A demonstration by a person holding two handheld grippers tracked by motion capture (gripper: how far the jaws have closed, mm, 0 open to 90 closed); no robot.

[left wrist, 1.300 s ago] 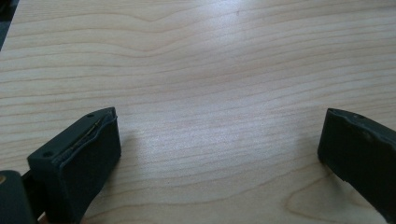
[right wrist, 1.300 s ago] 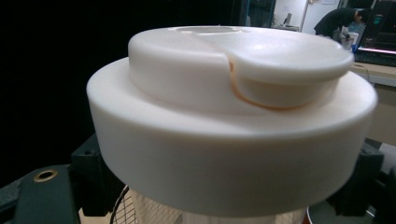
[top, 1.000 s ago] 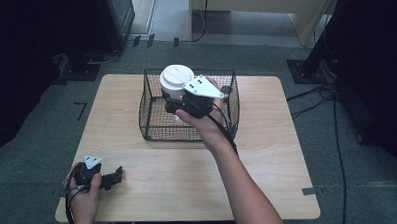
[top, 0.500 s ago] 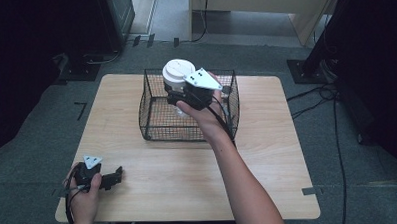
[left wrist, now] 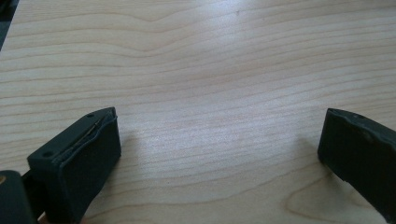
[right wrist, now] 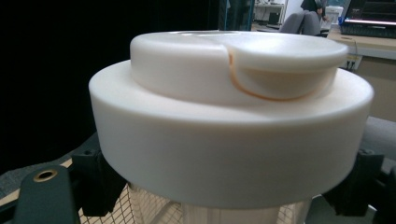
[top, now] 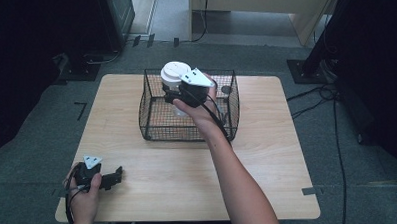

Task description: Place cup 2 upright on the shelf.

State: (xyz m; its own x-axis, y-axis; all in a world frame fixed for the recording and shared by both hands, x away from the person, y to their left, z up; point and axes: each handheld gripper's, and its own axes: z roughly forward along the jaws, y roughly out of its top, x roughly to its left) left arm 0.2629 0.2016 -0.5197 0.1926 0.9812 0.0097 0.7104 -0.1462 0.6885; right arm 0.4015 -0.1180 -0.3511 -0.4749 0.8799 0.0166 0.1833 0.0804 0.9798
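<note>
White-lidded cup (top: 174, 74) in clamped right claw (top: 172, 95)

No readable text, label, brand or number anywhere: white cup lid (right wrist: 229, 116) plain, wire basket (top: 151, 118) unmarked, wooden table (top: 268, 169) bare grain, grey plates on grippers blank; far monitor glow in right gripper view too blurred to read

Right gripper (top: 173, 95) clamped, left gripper (top: 119, 176) agape.
</note>
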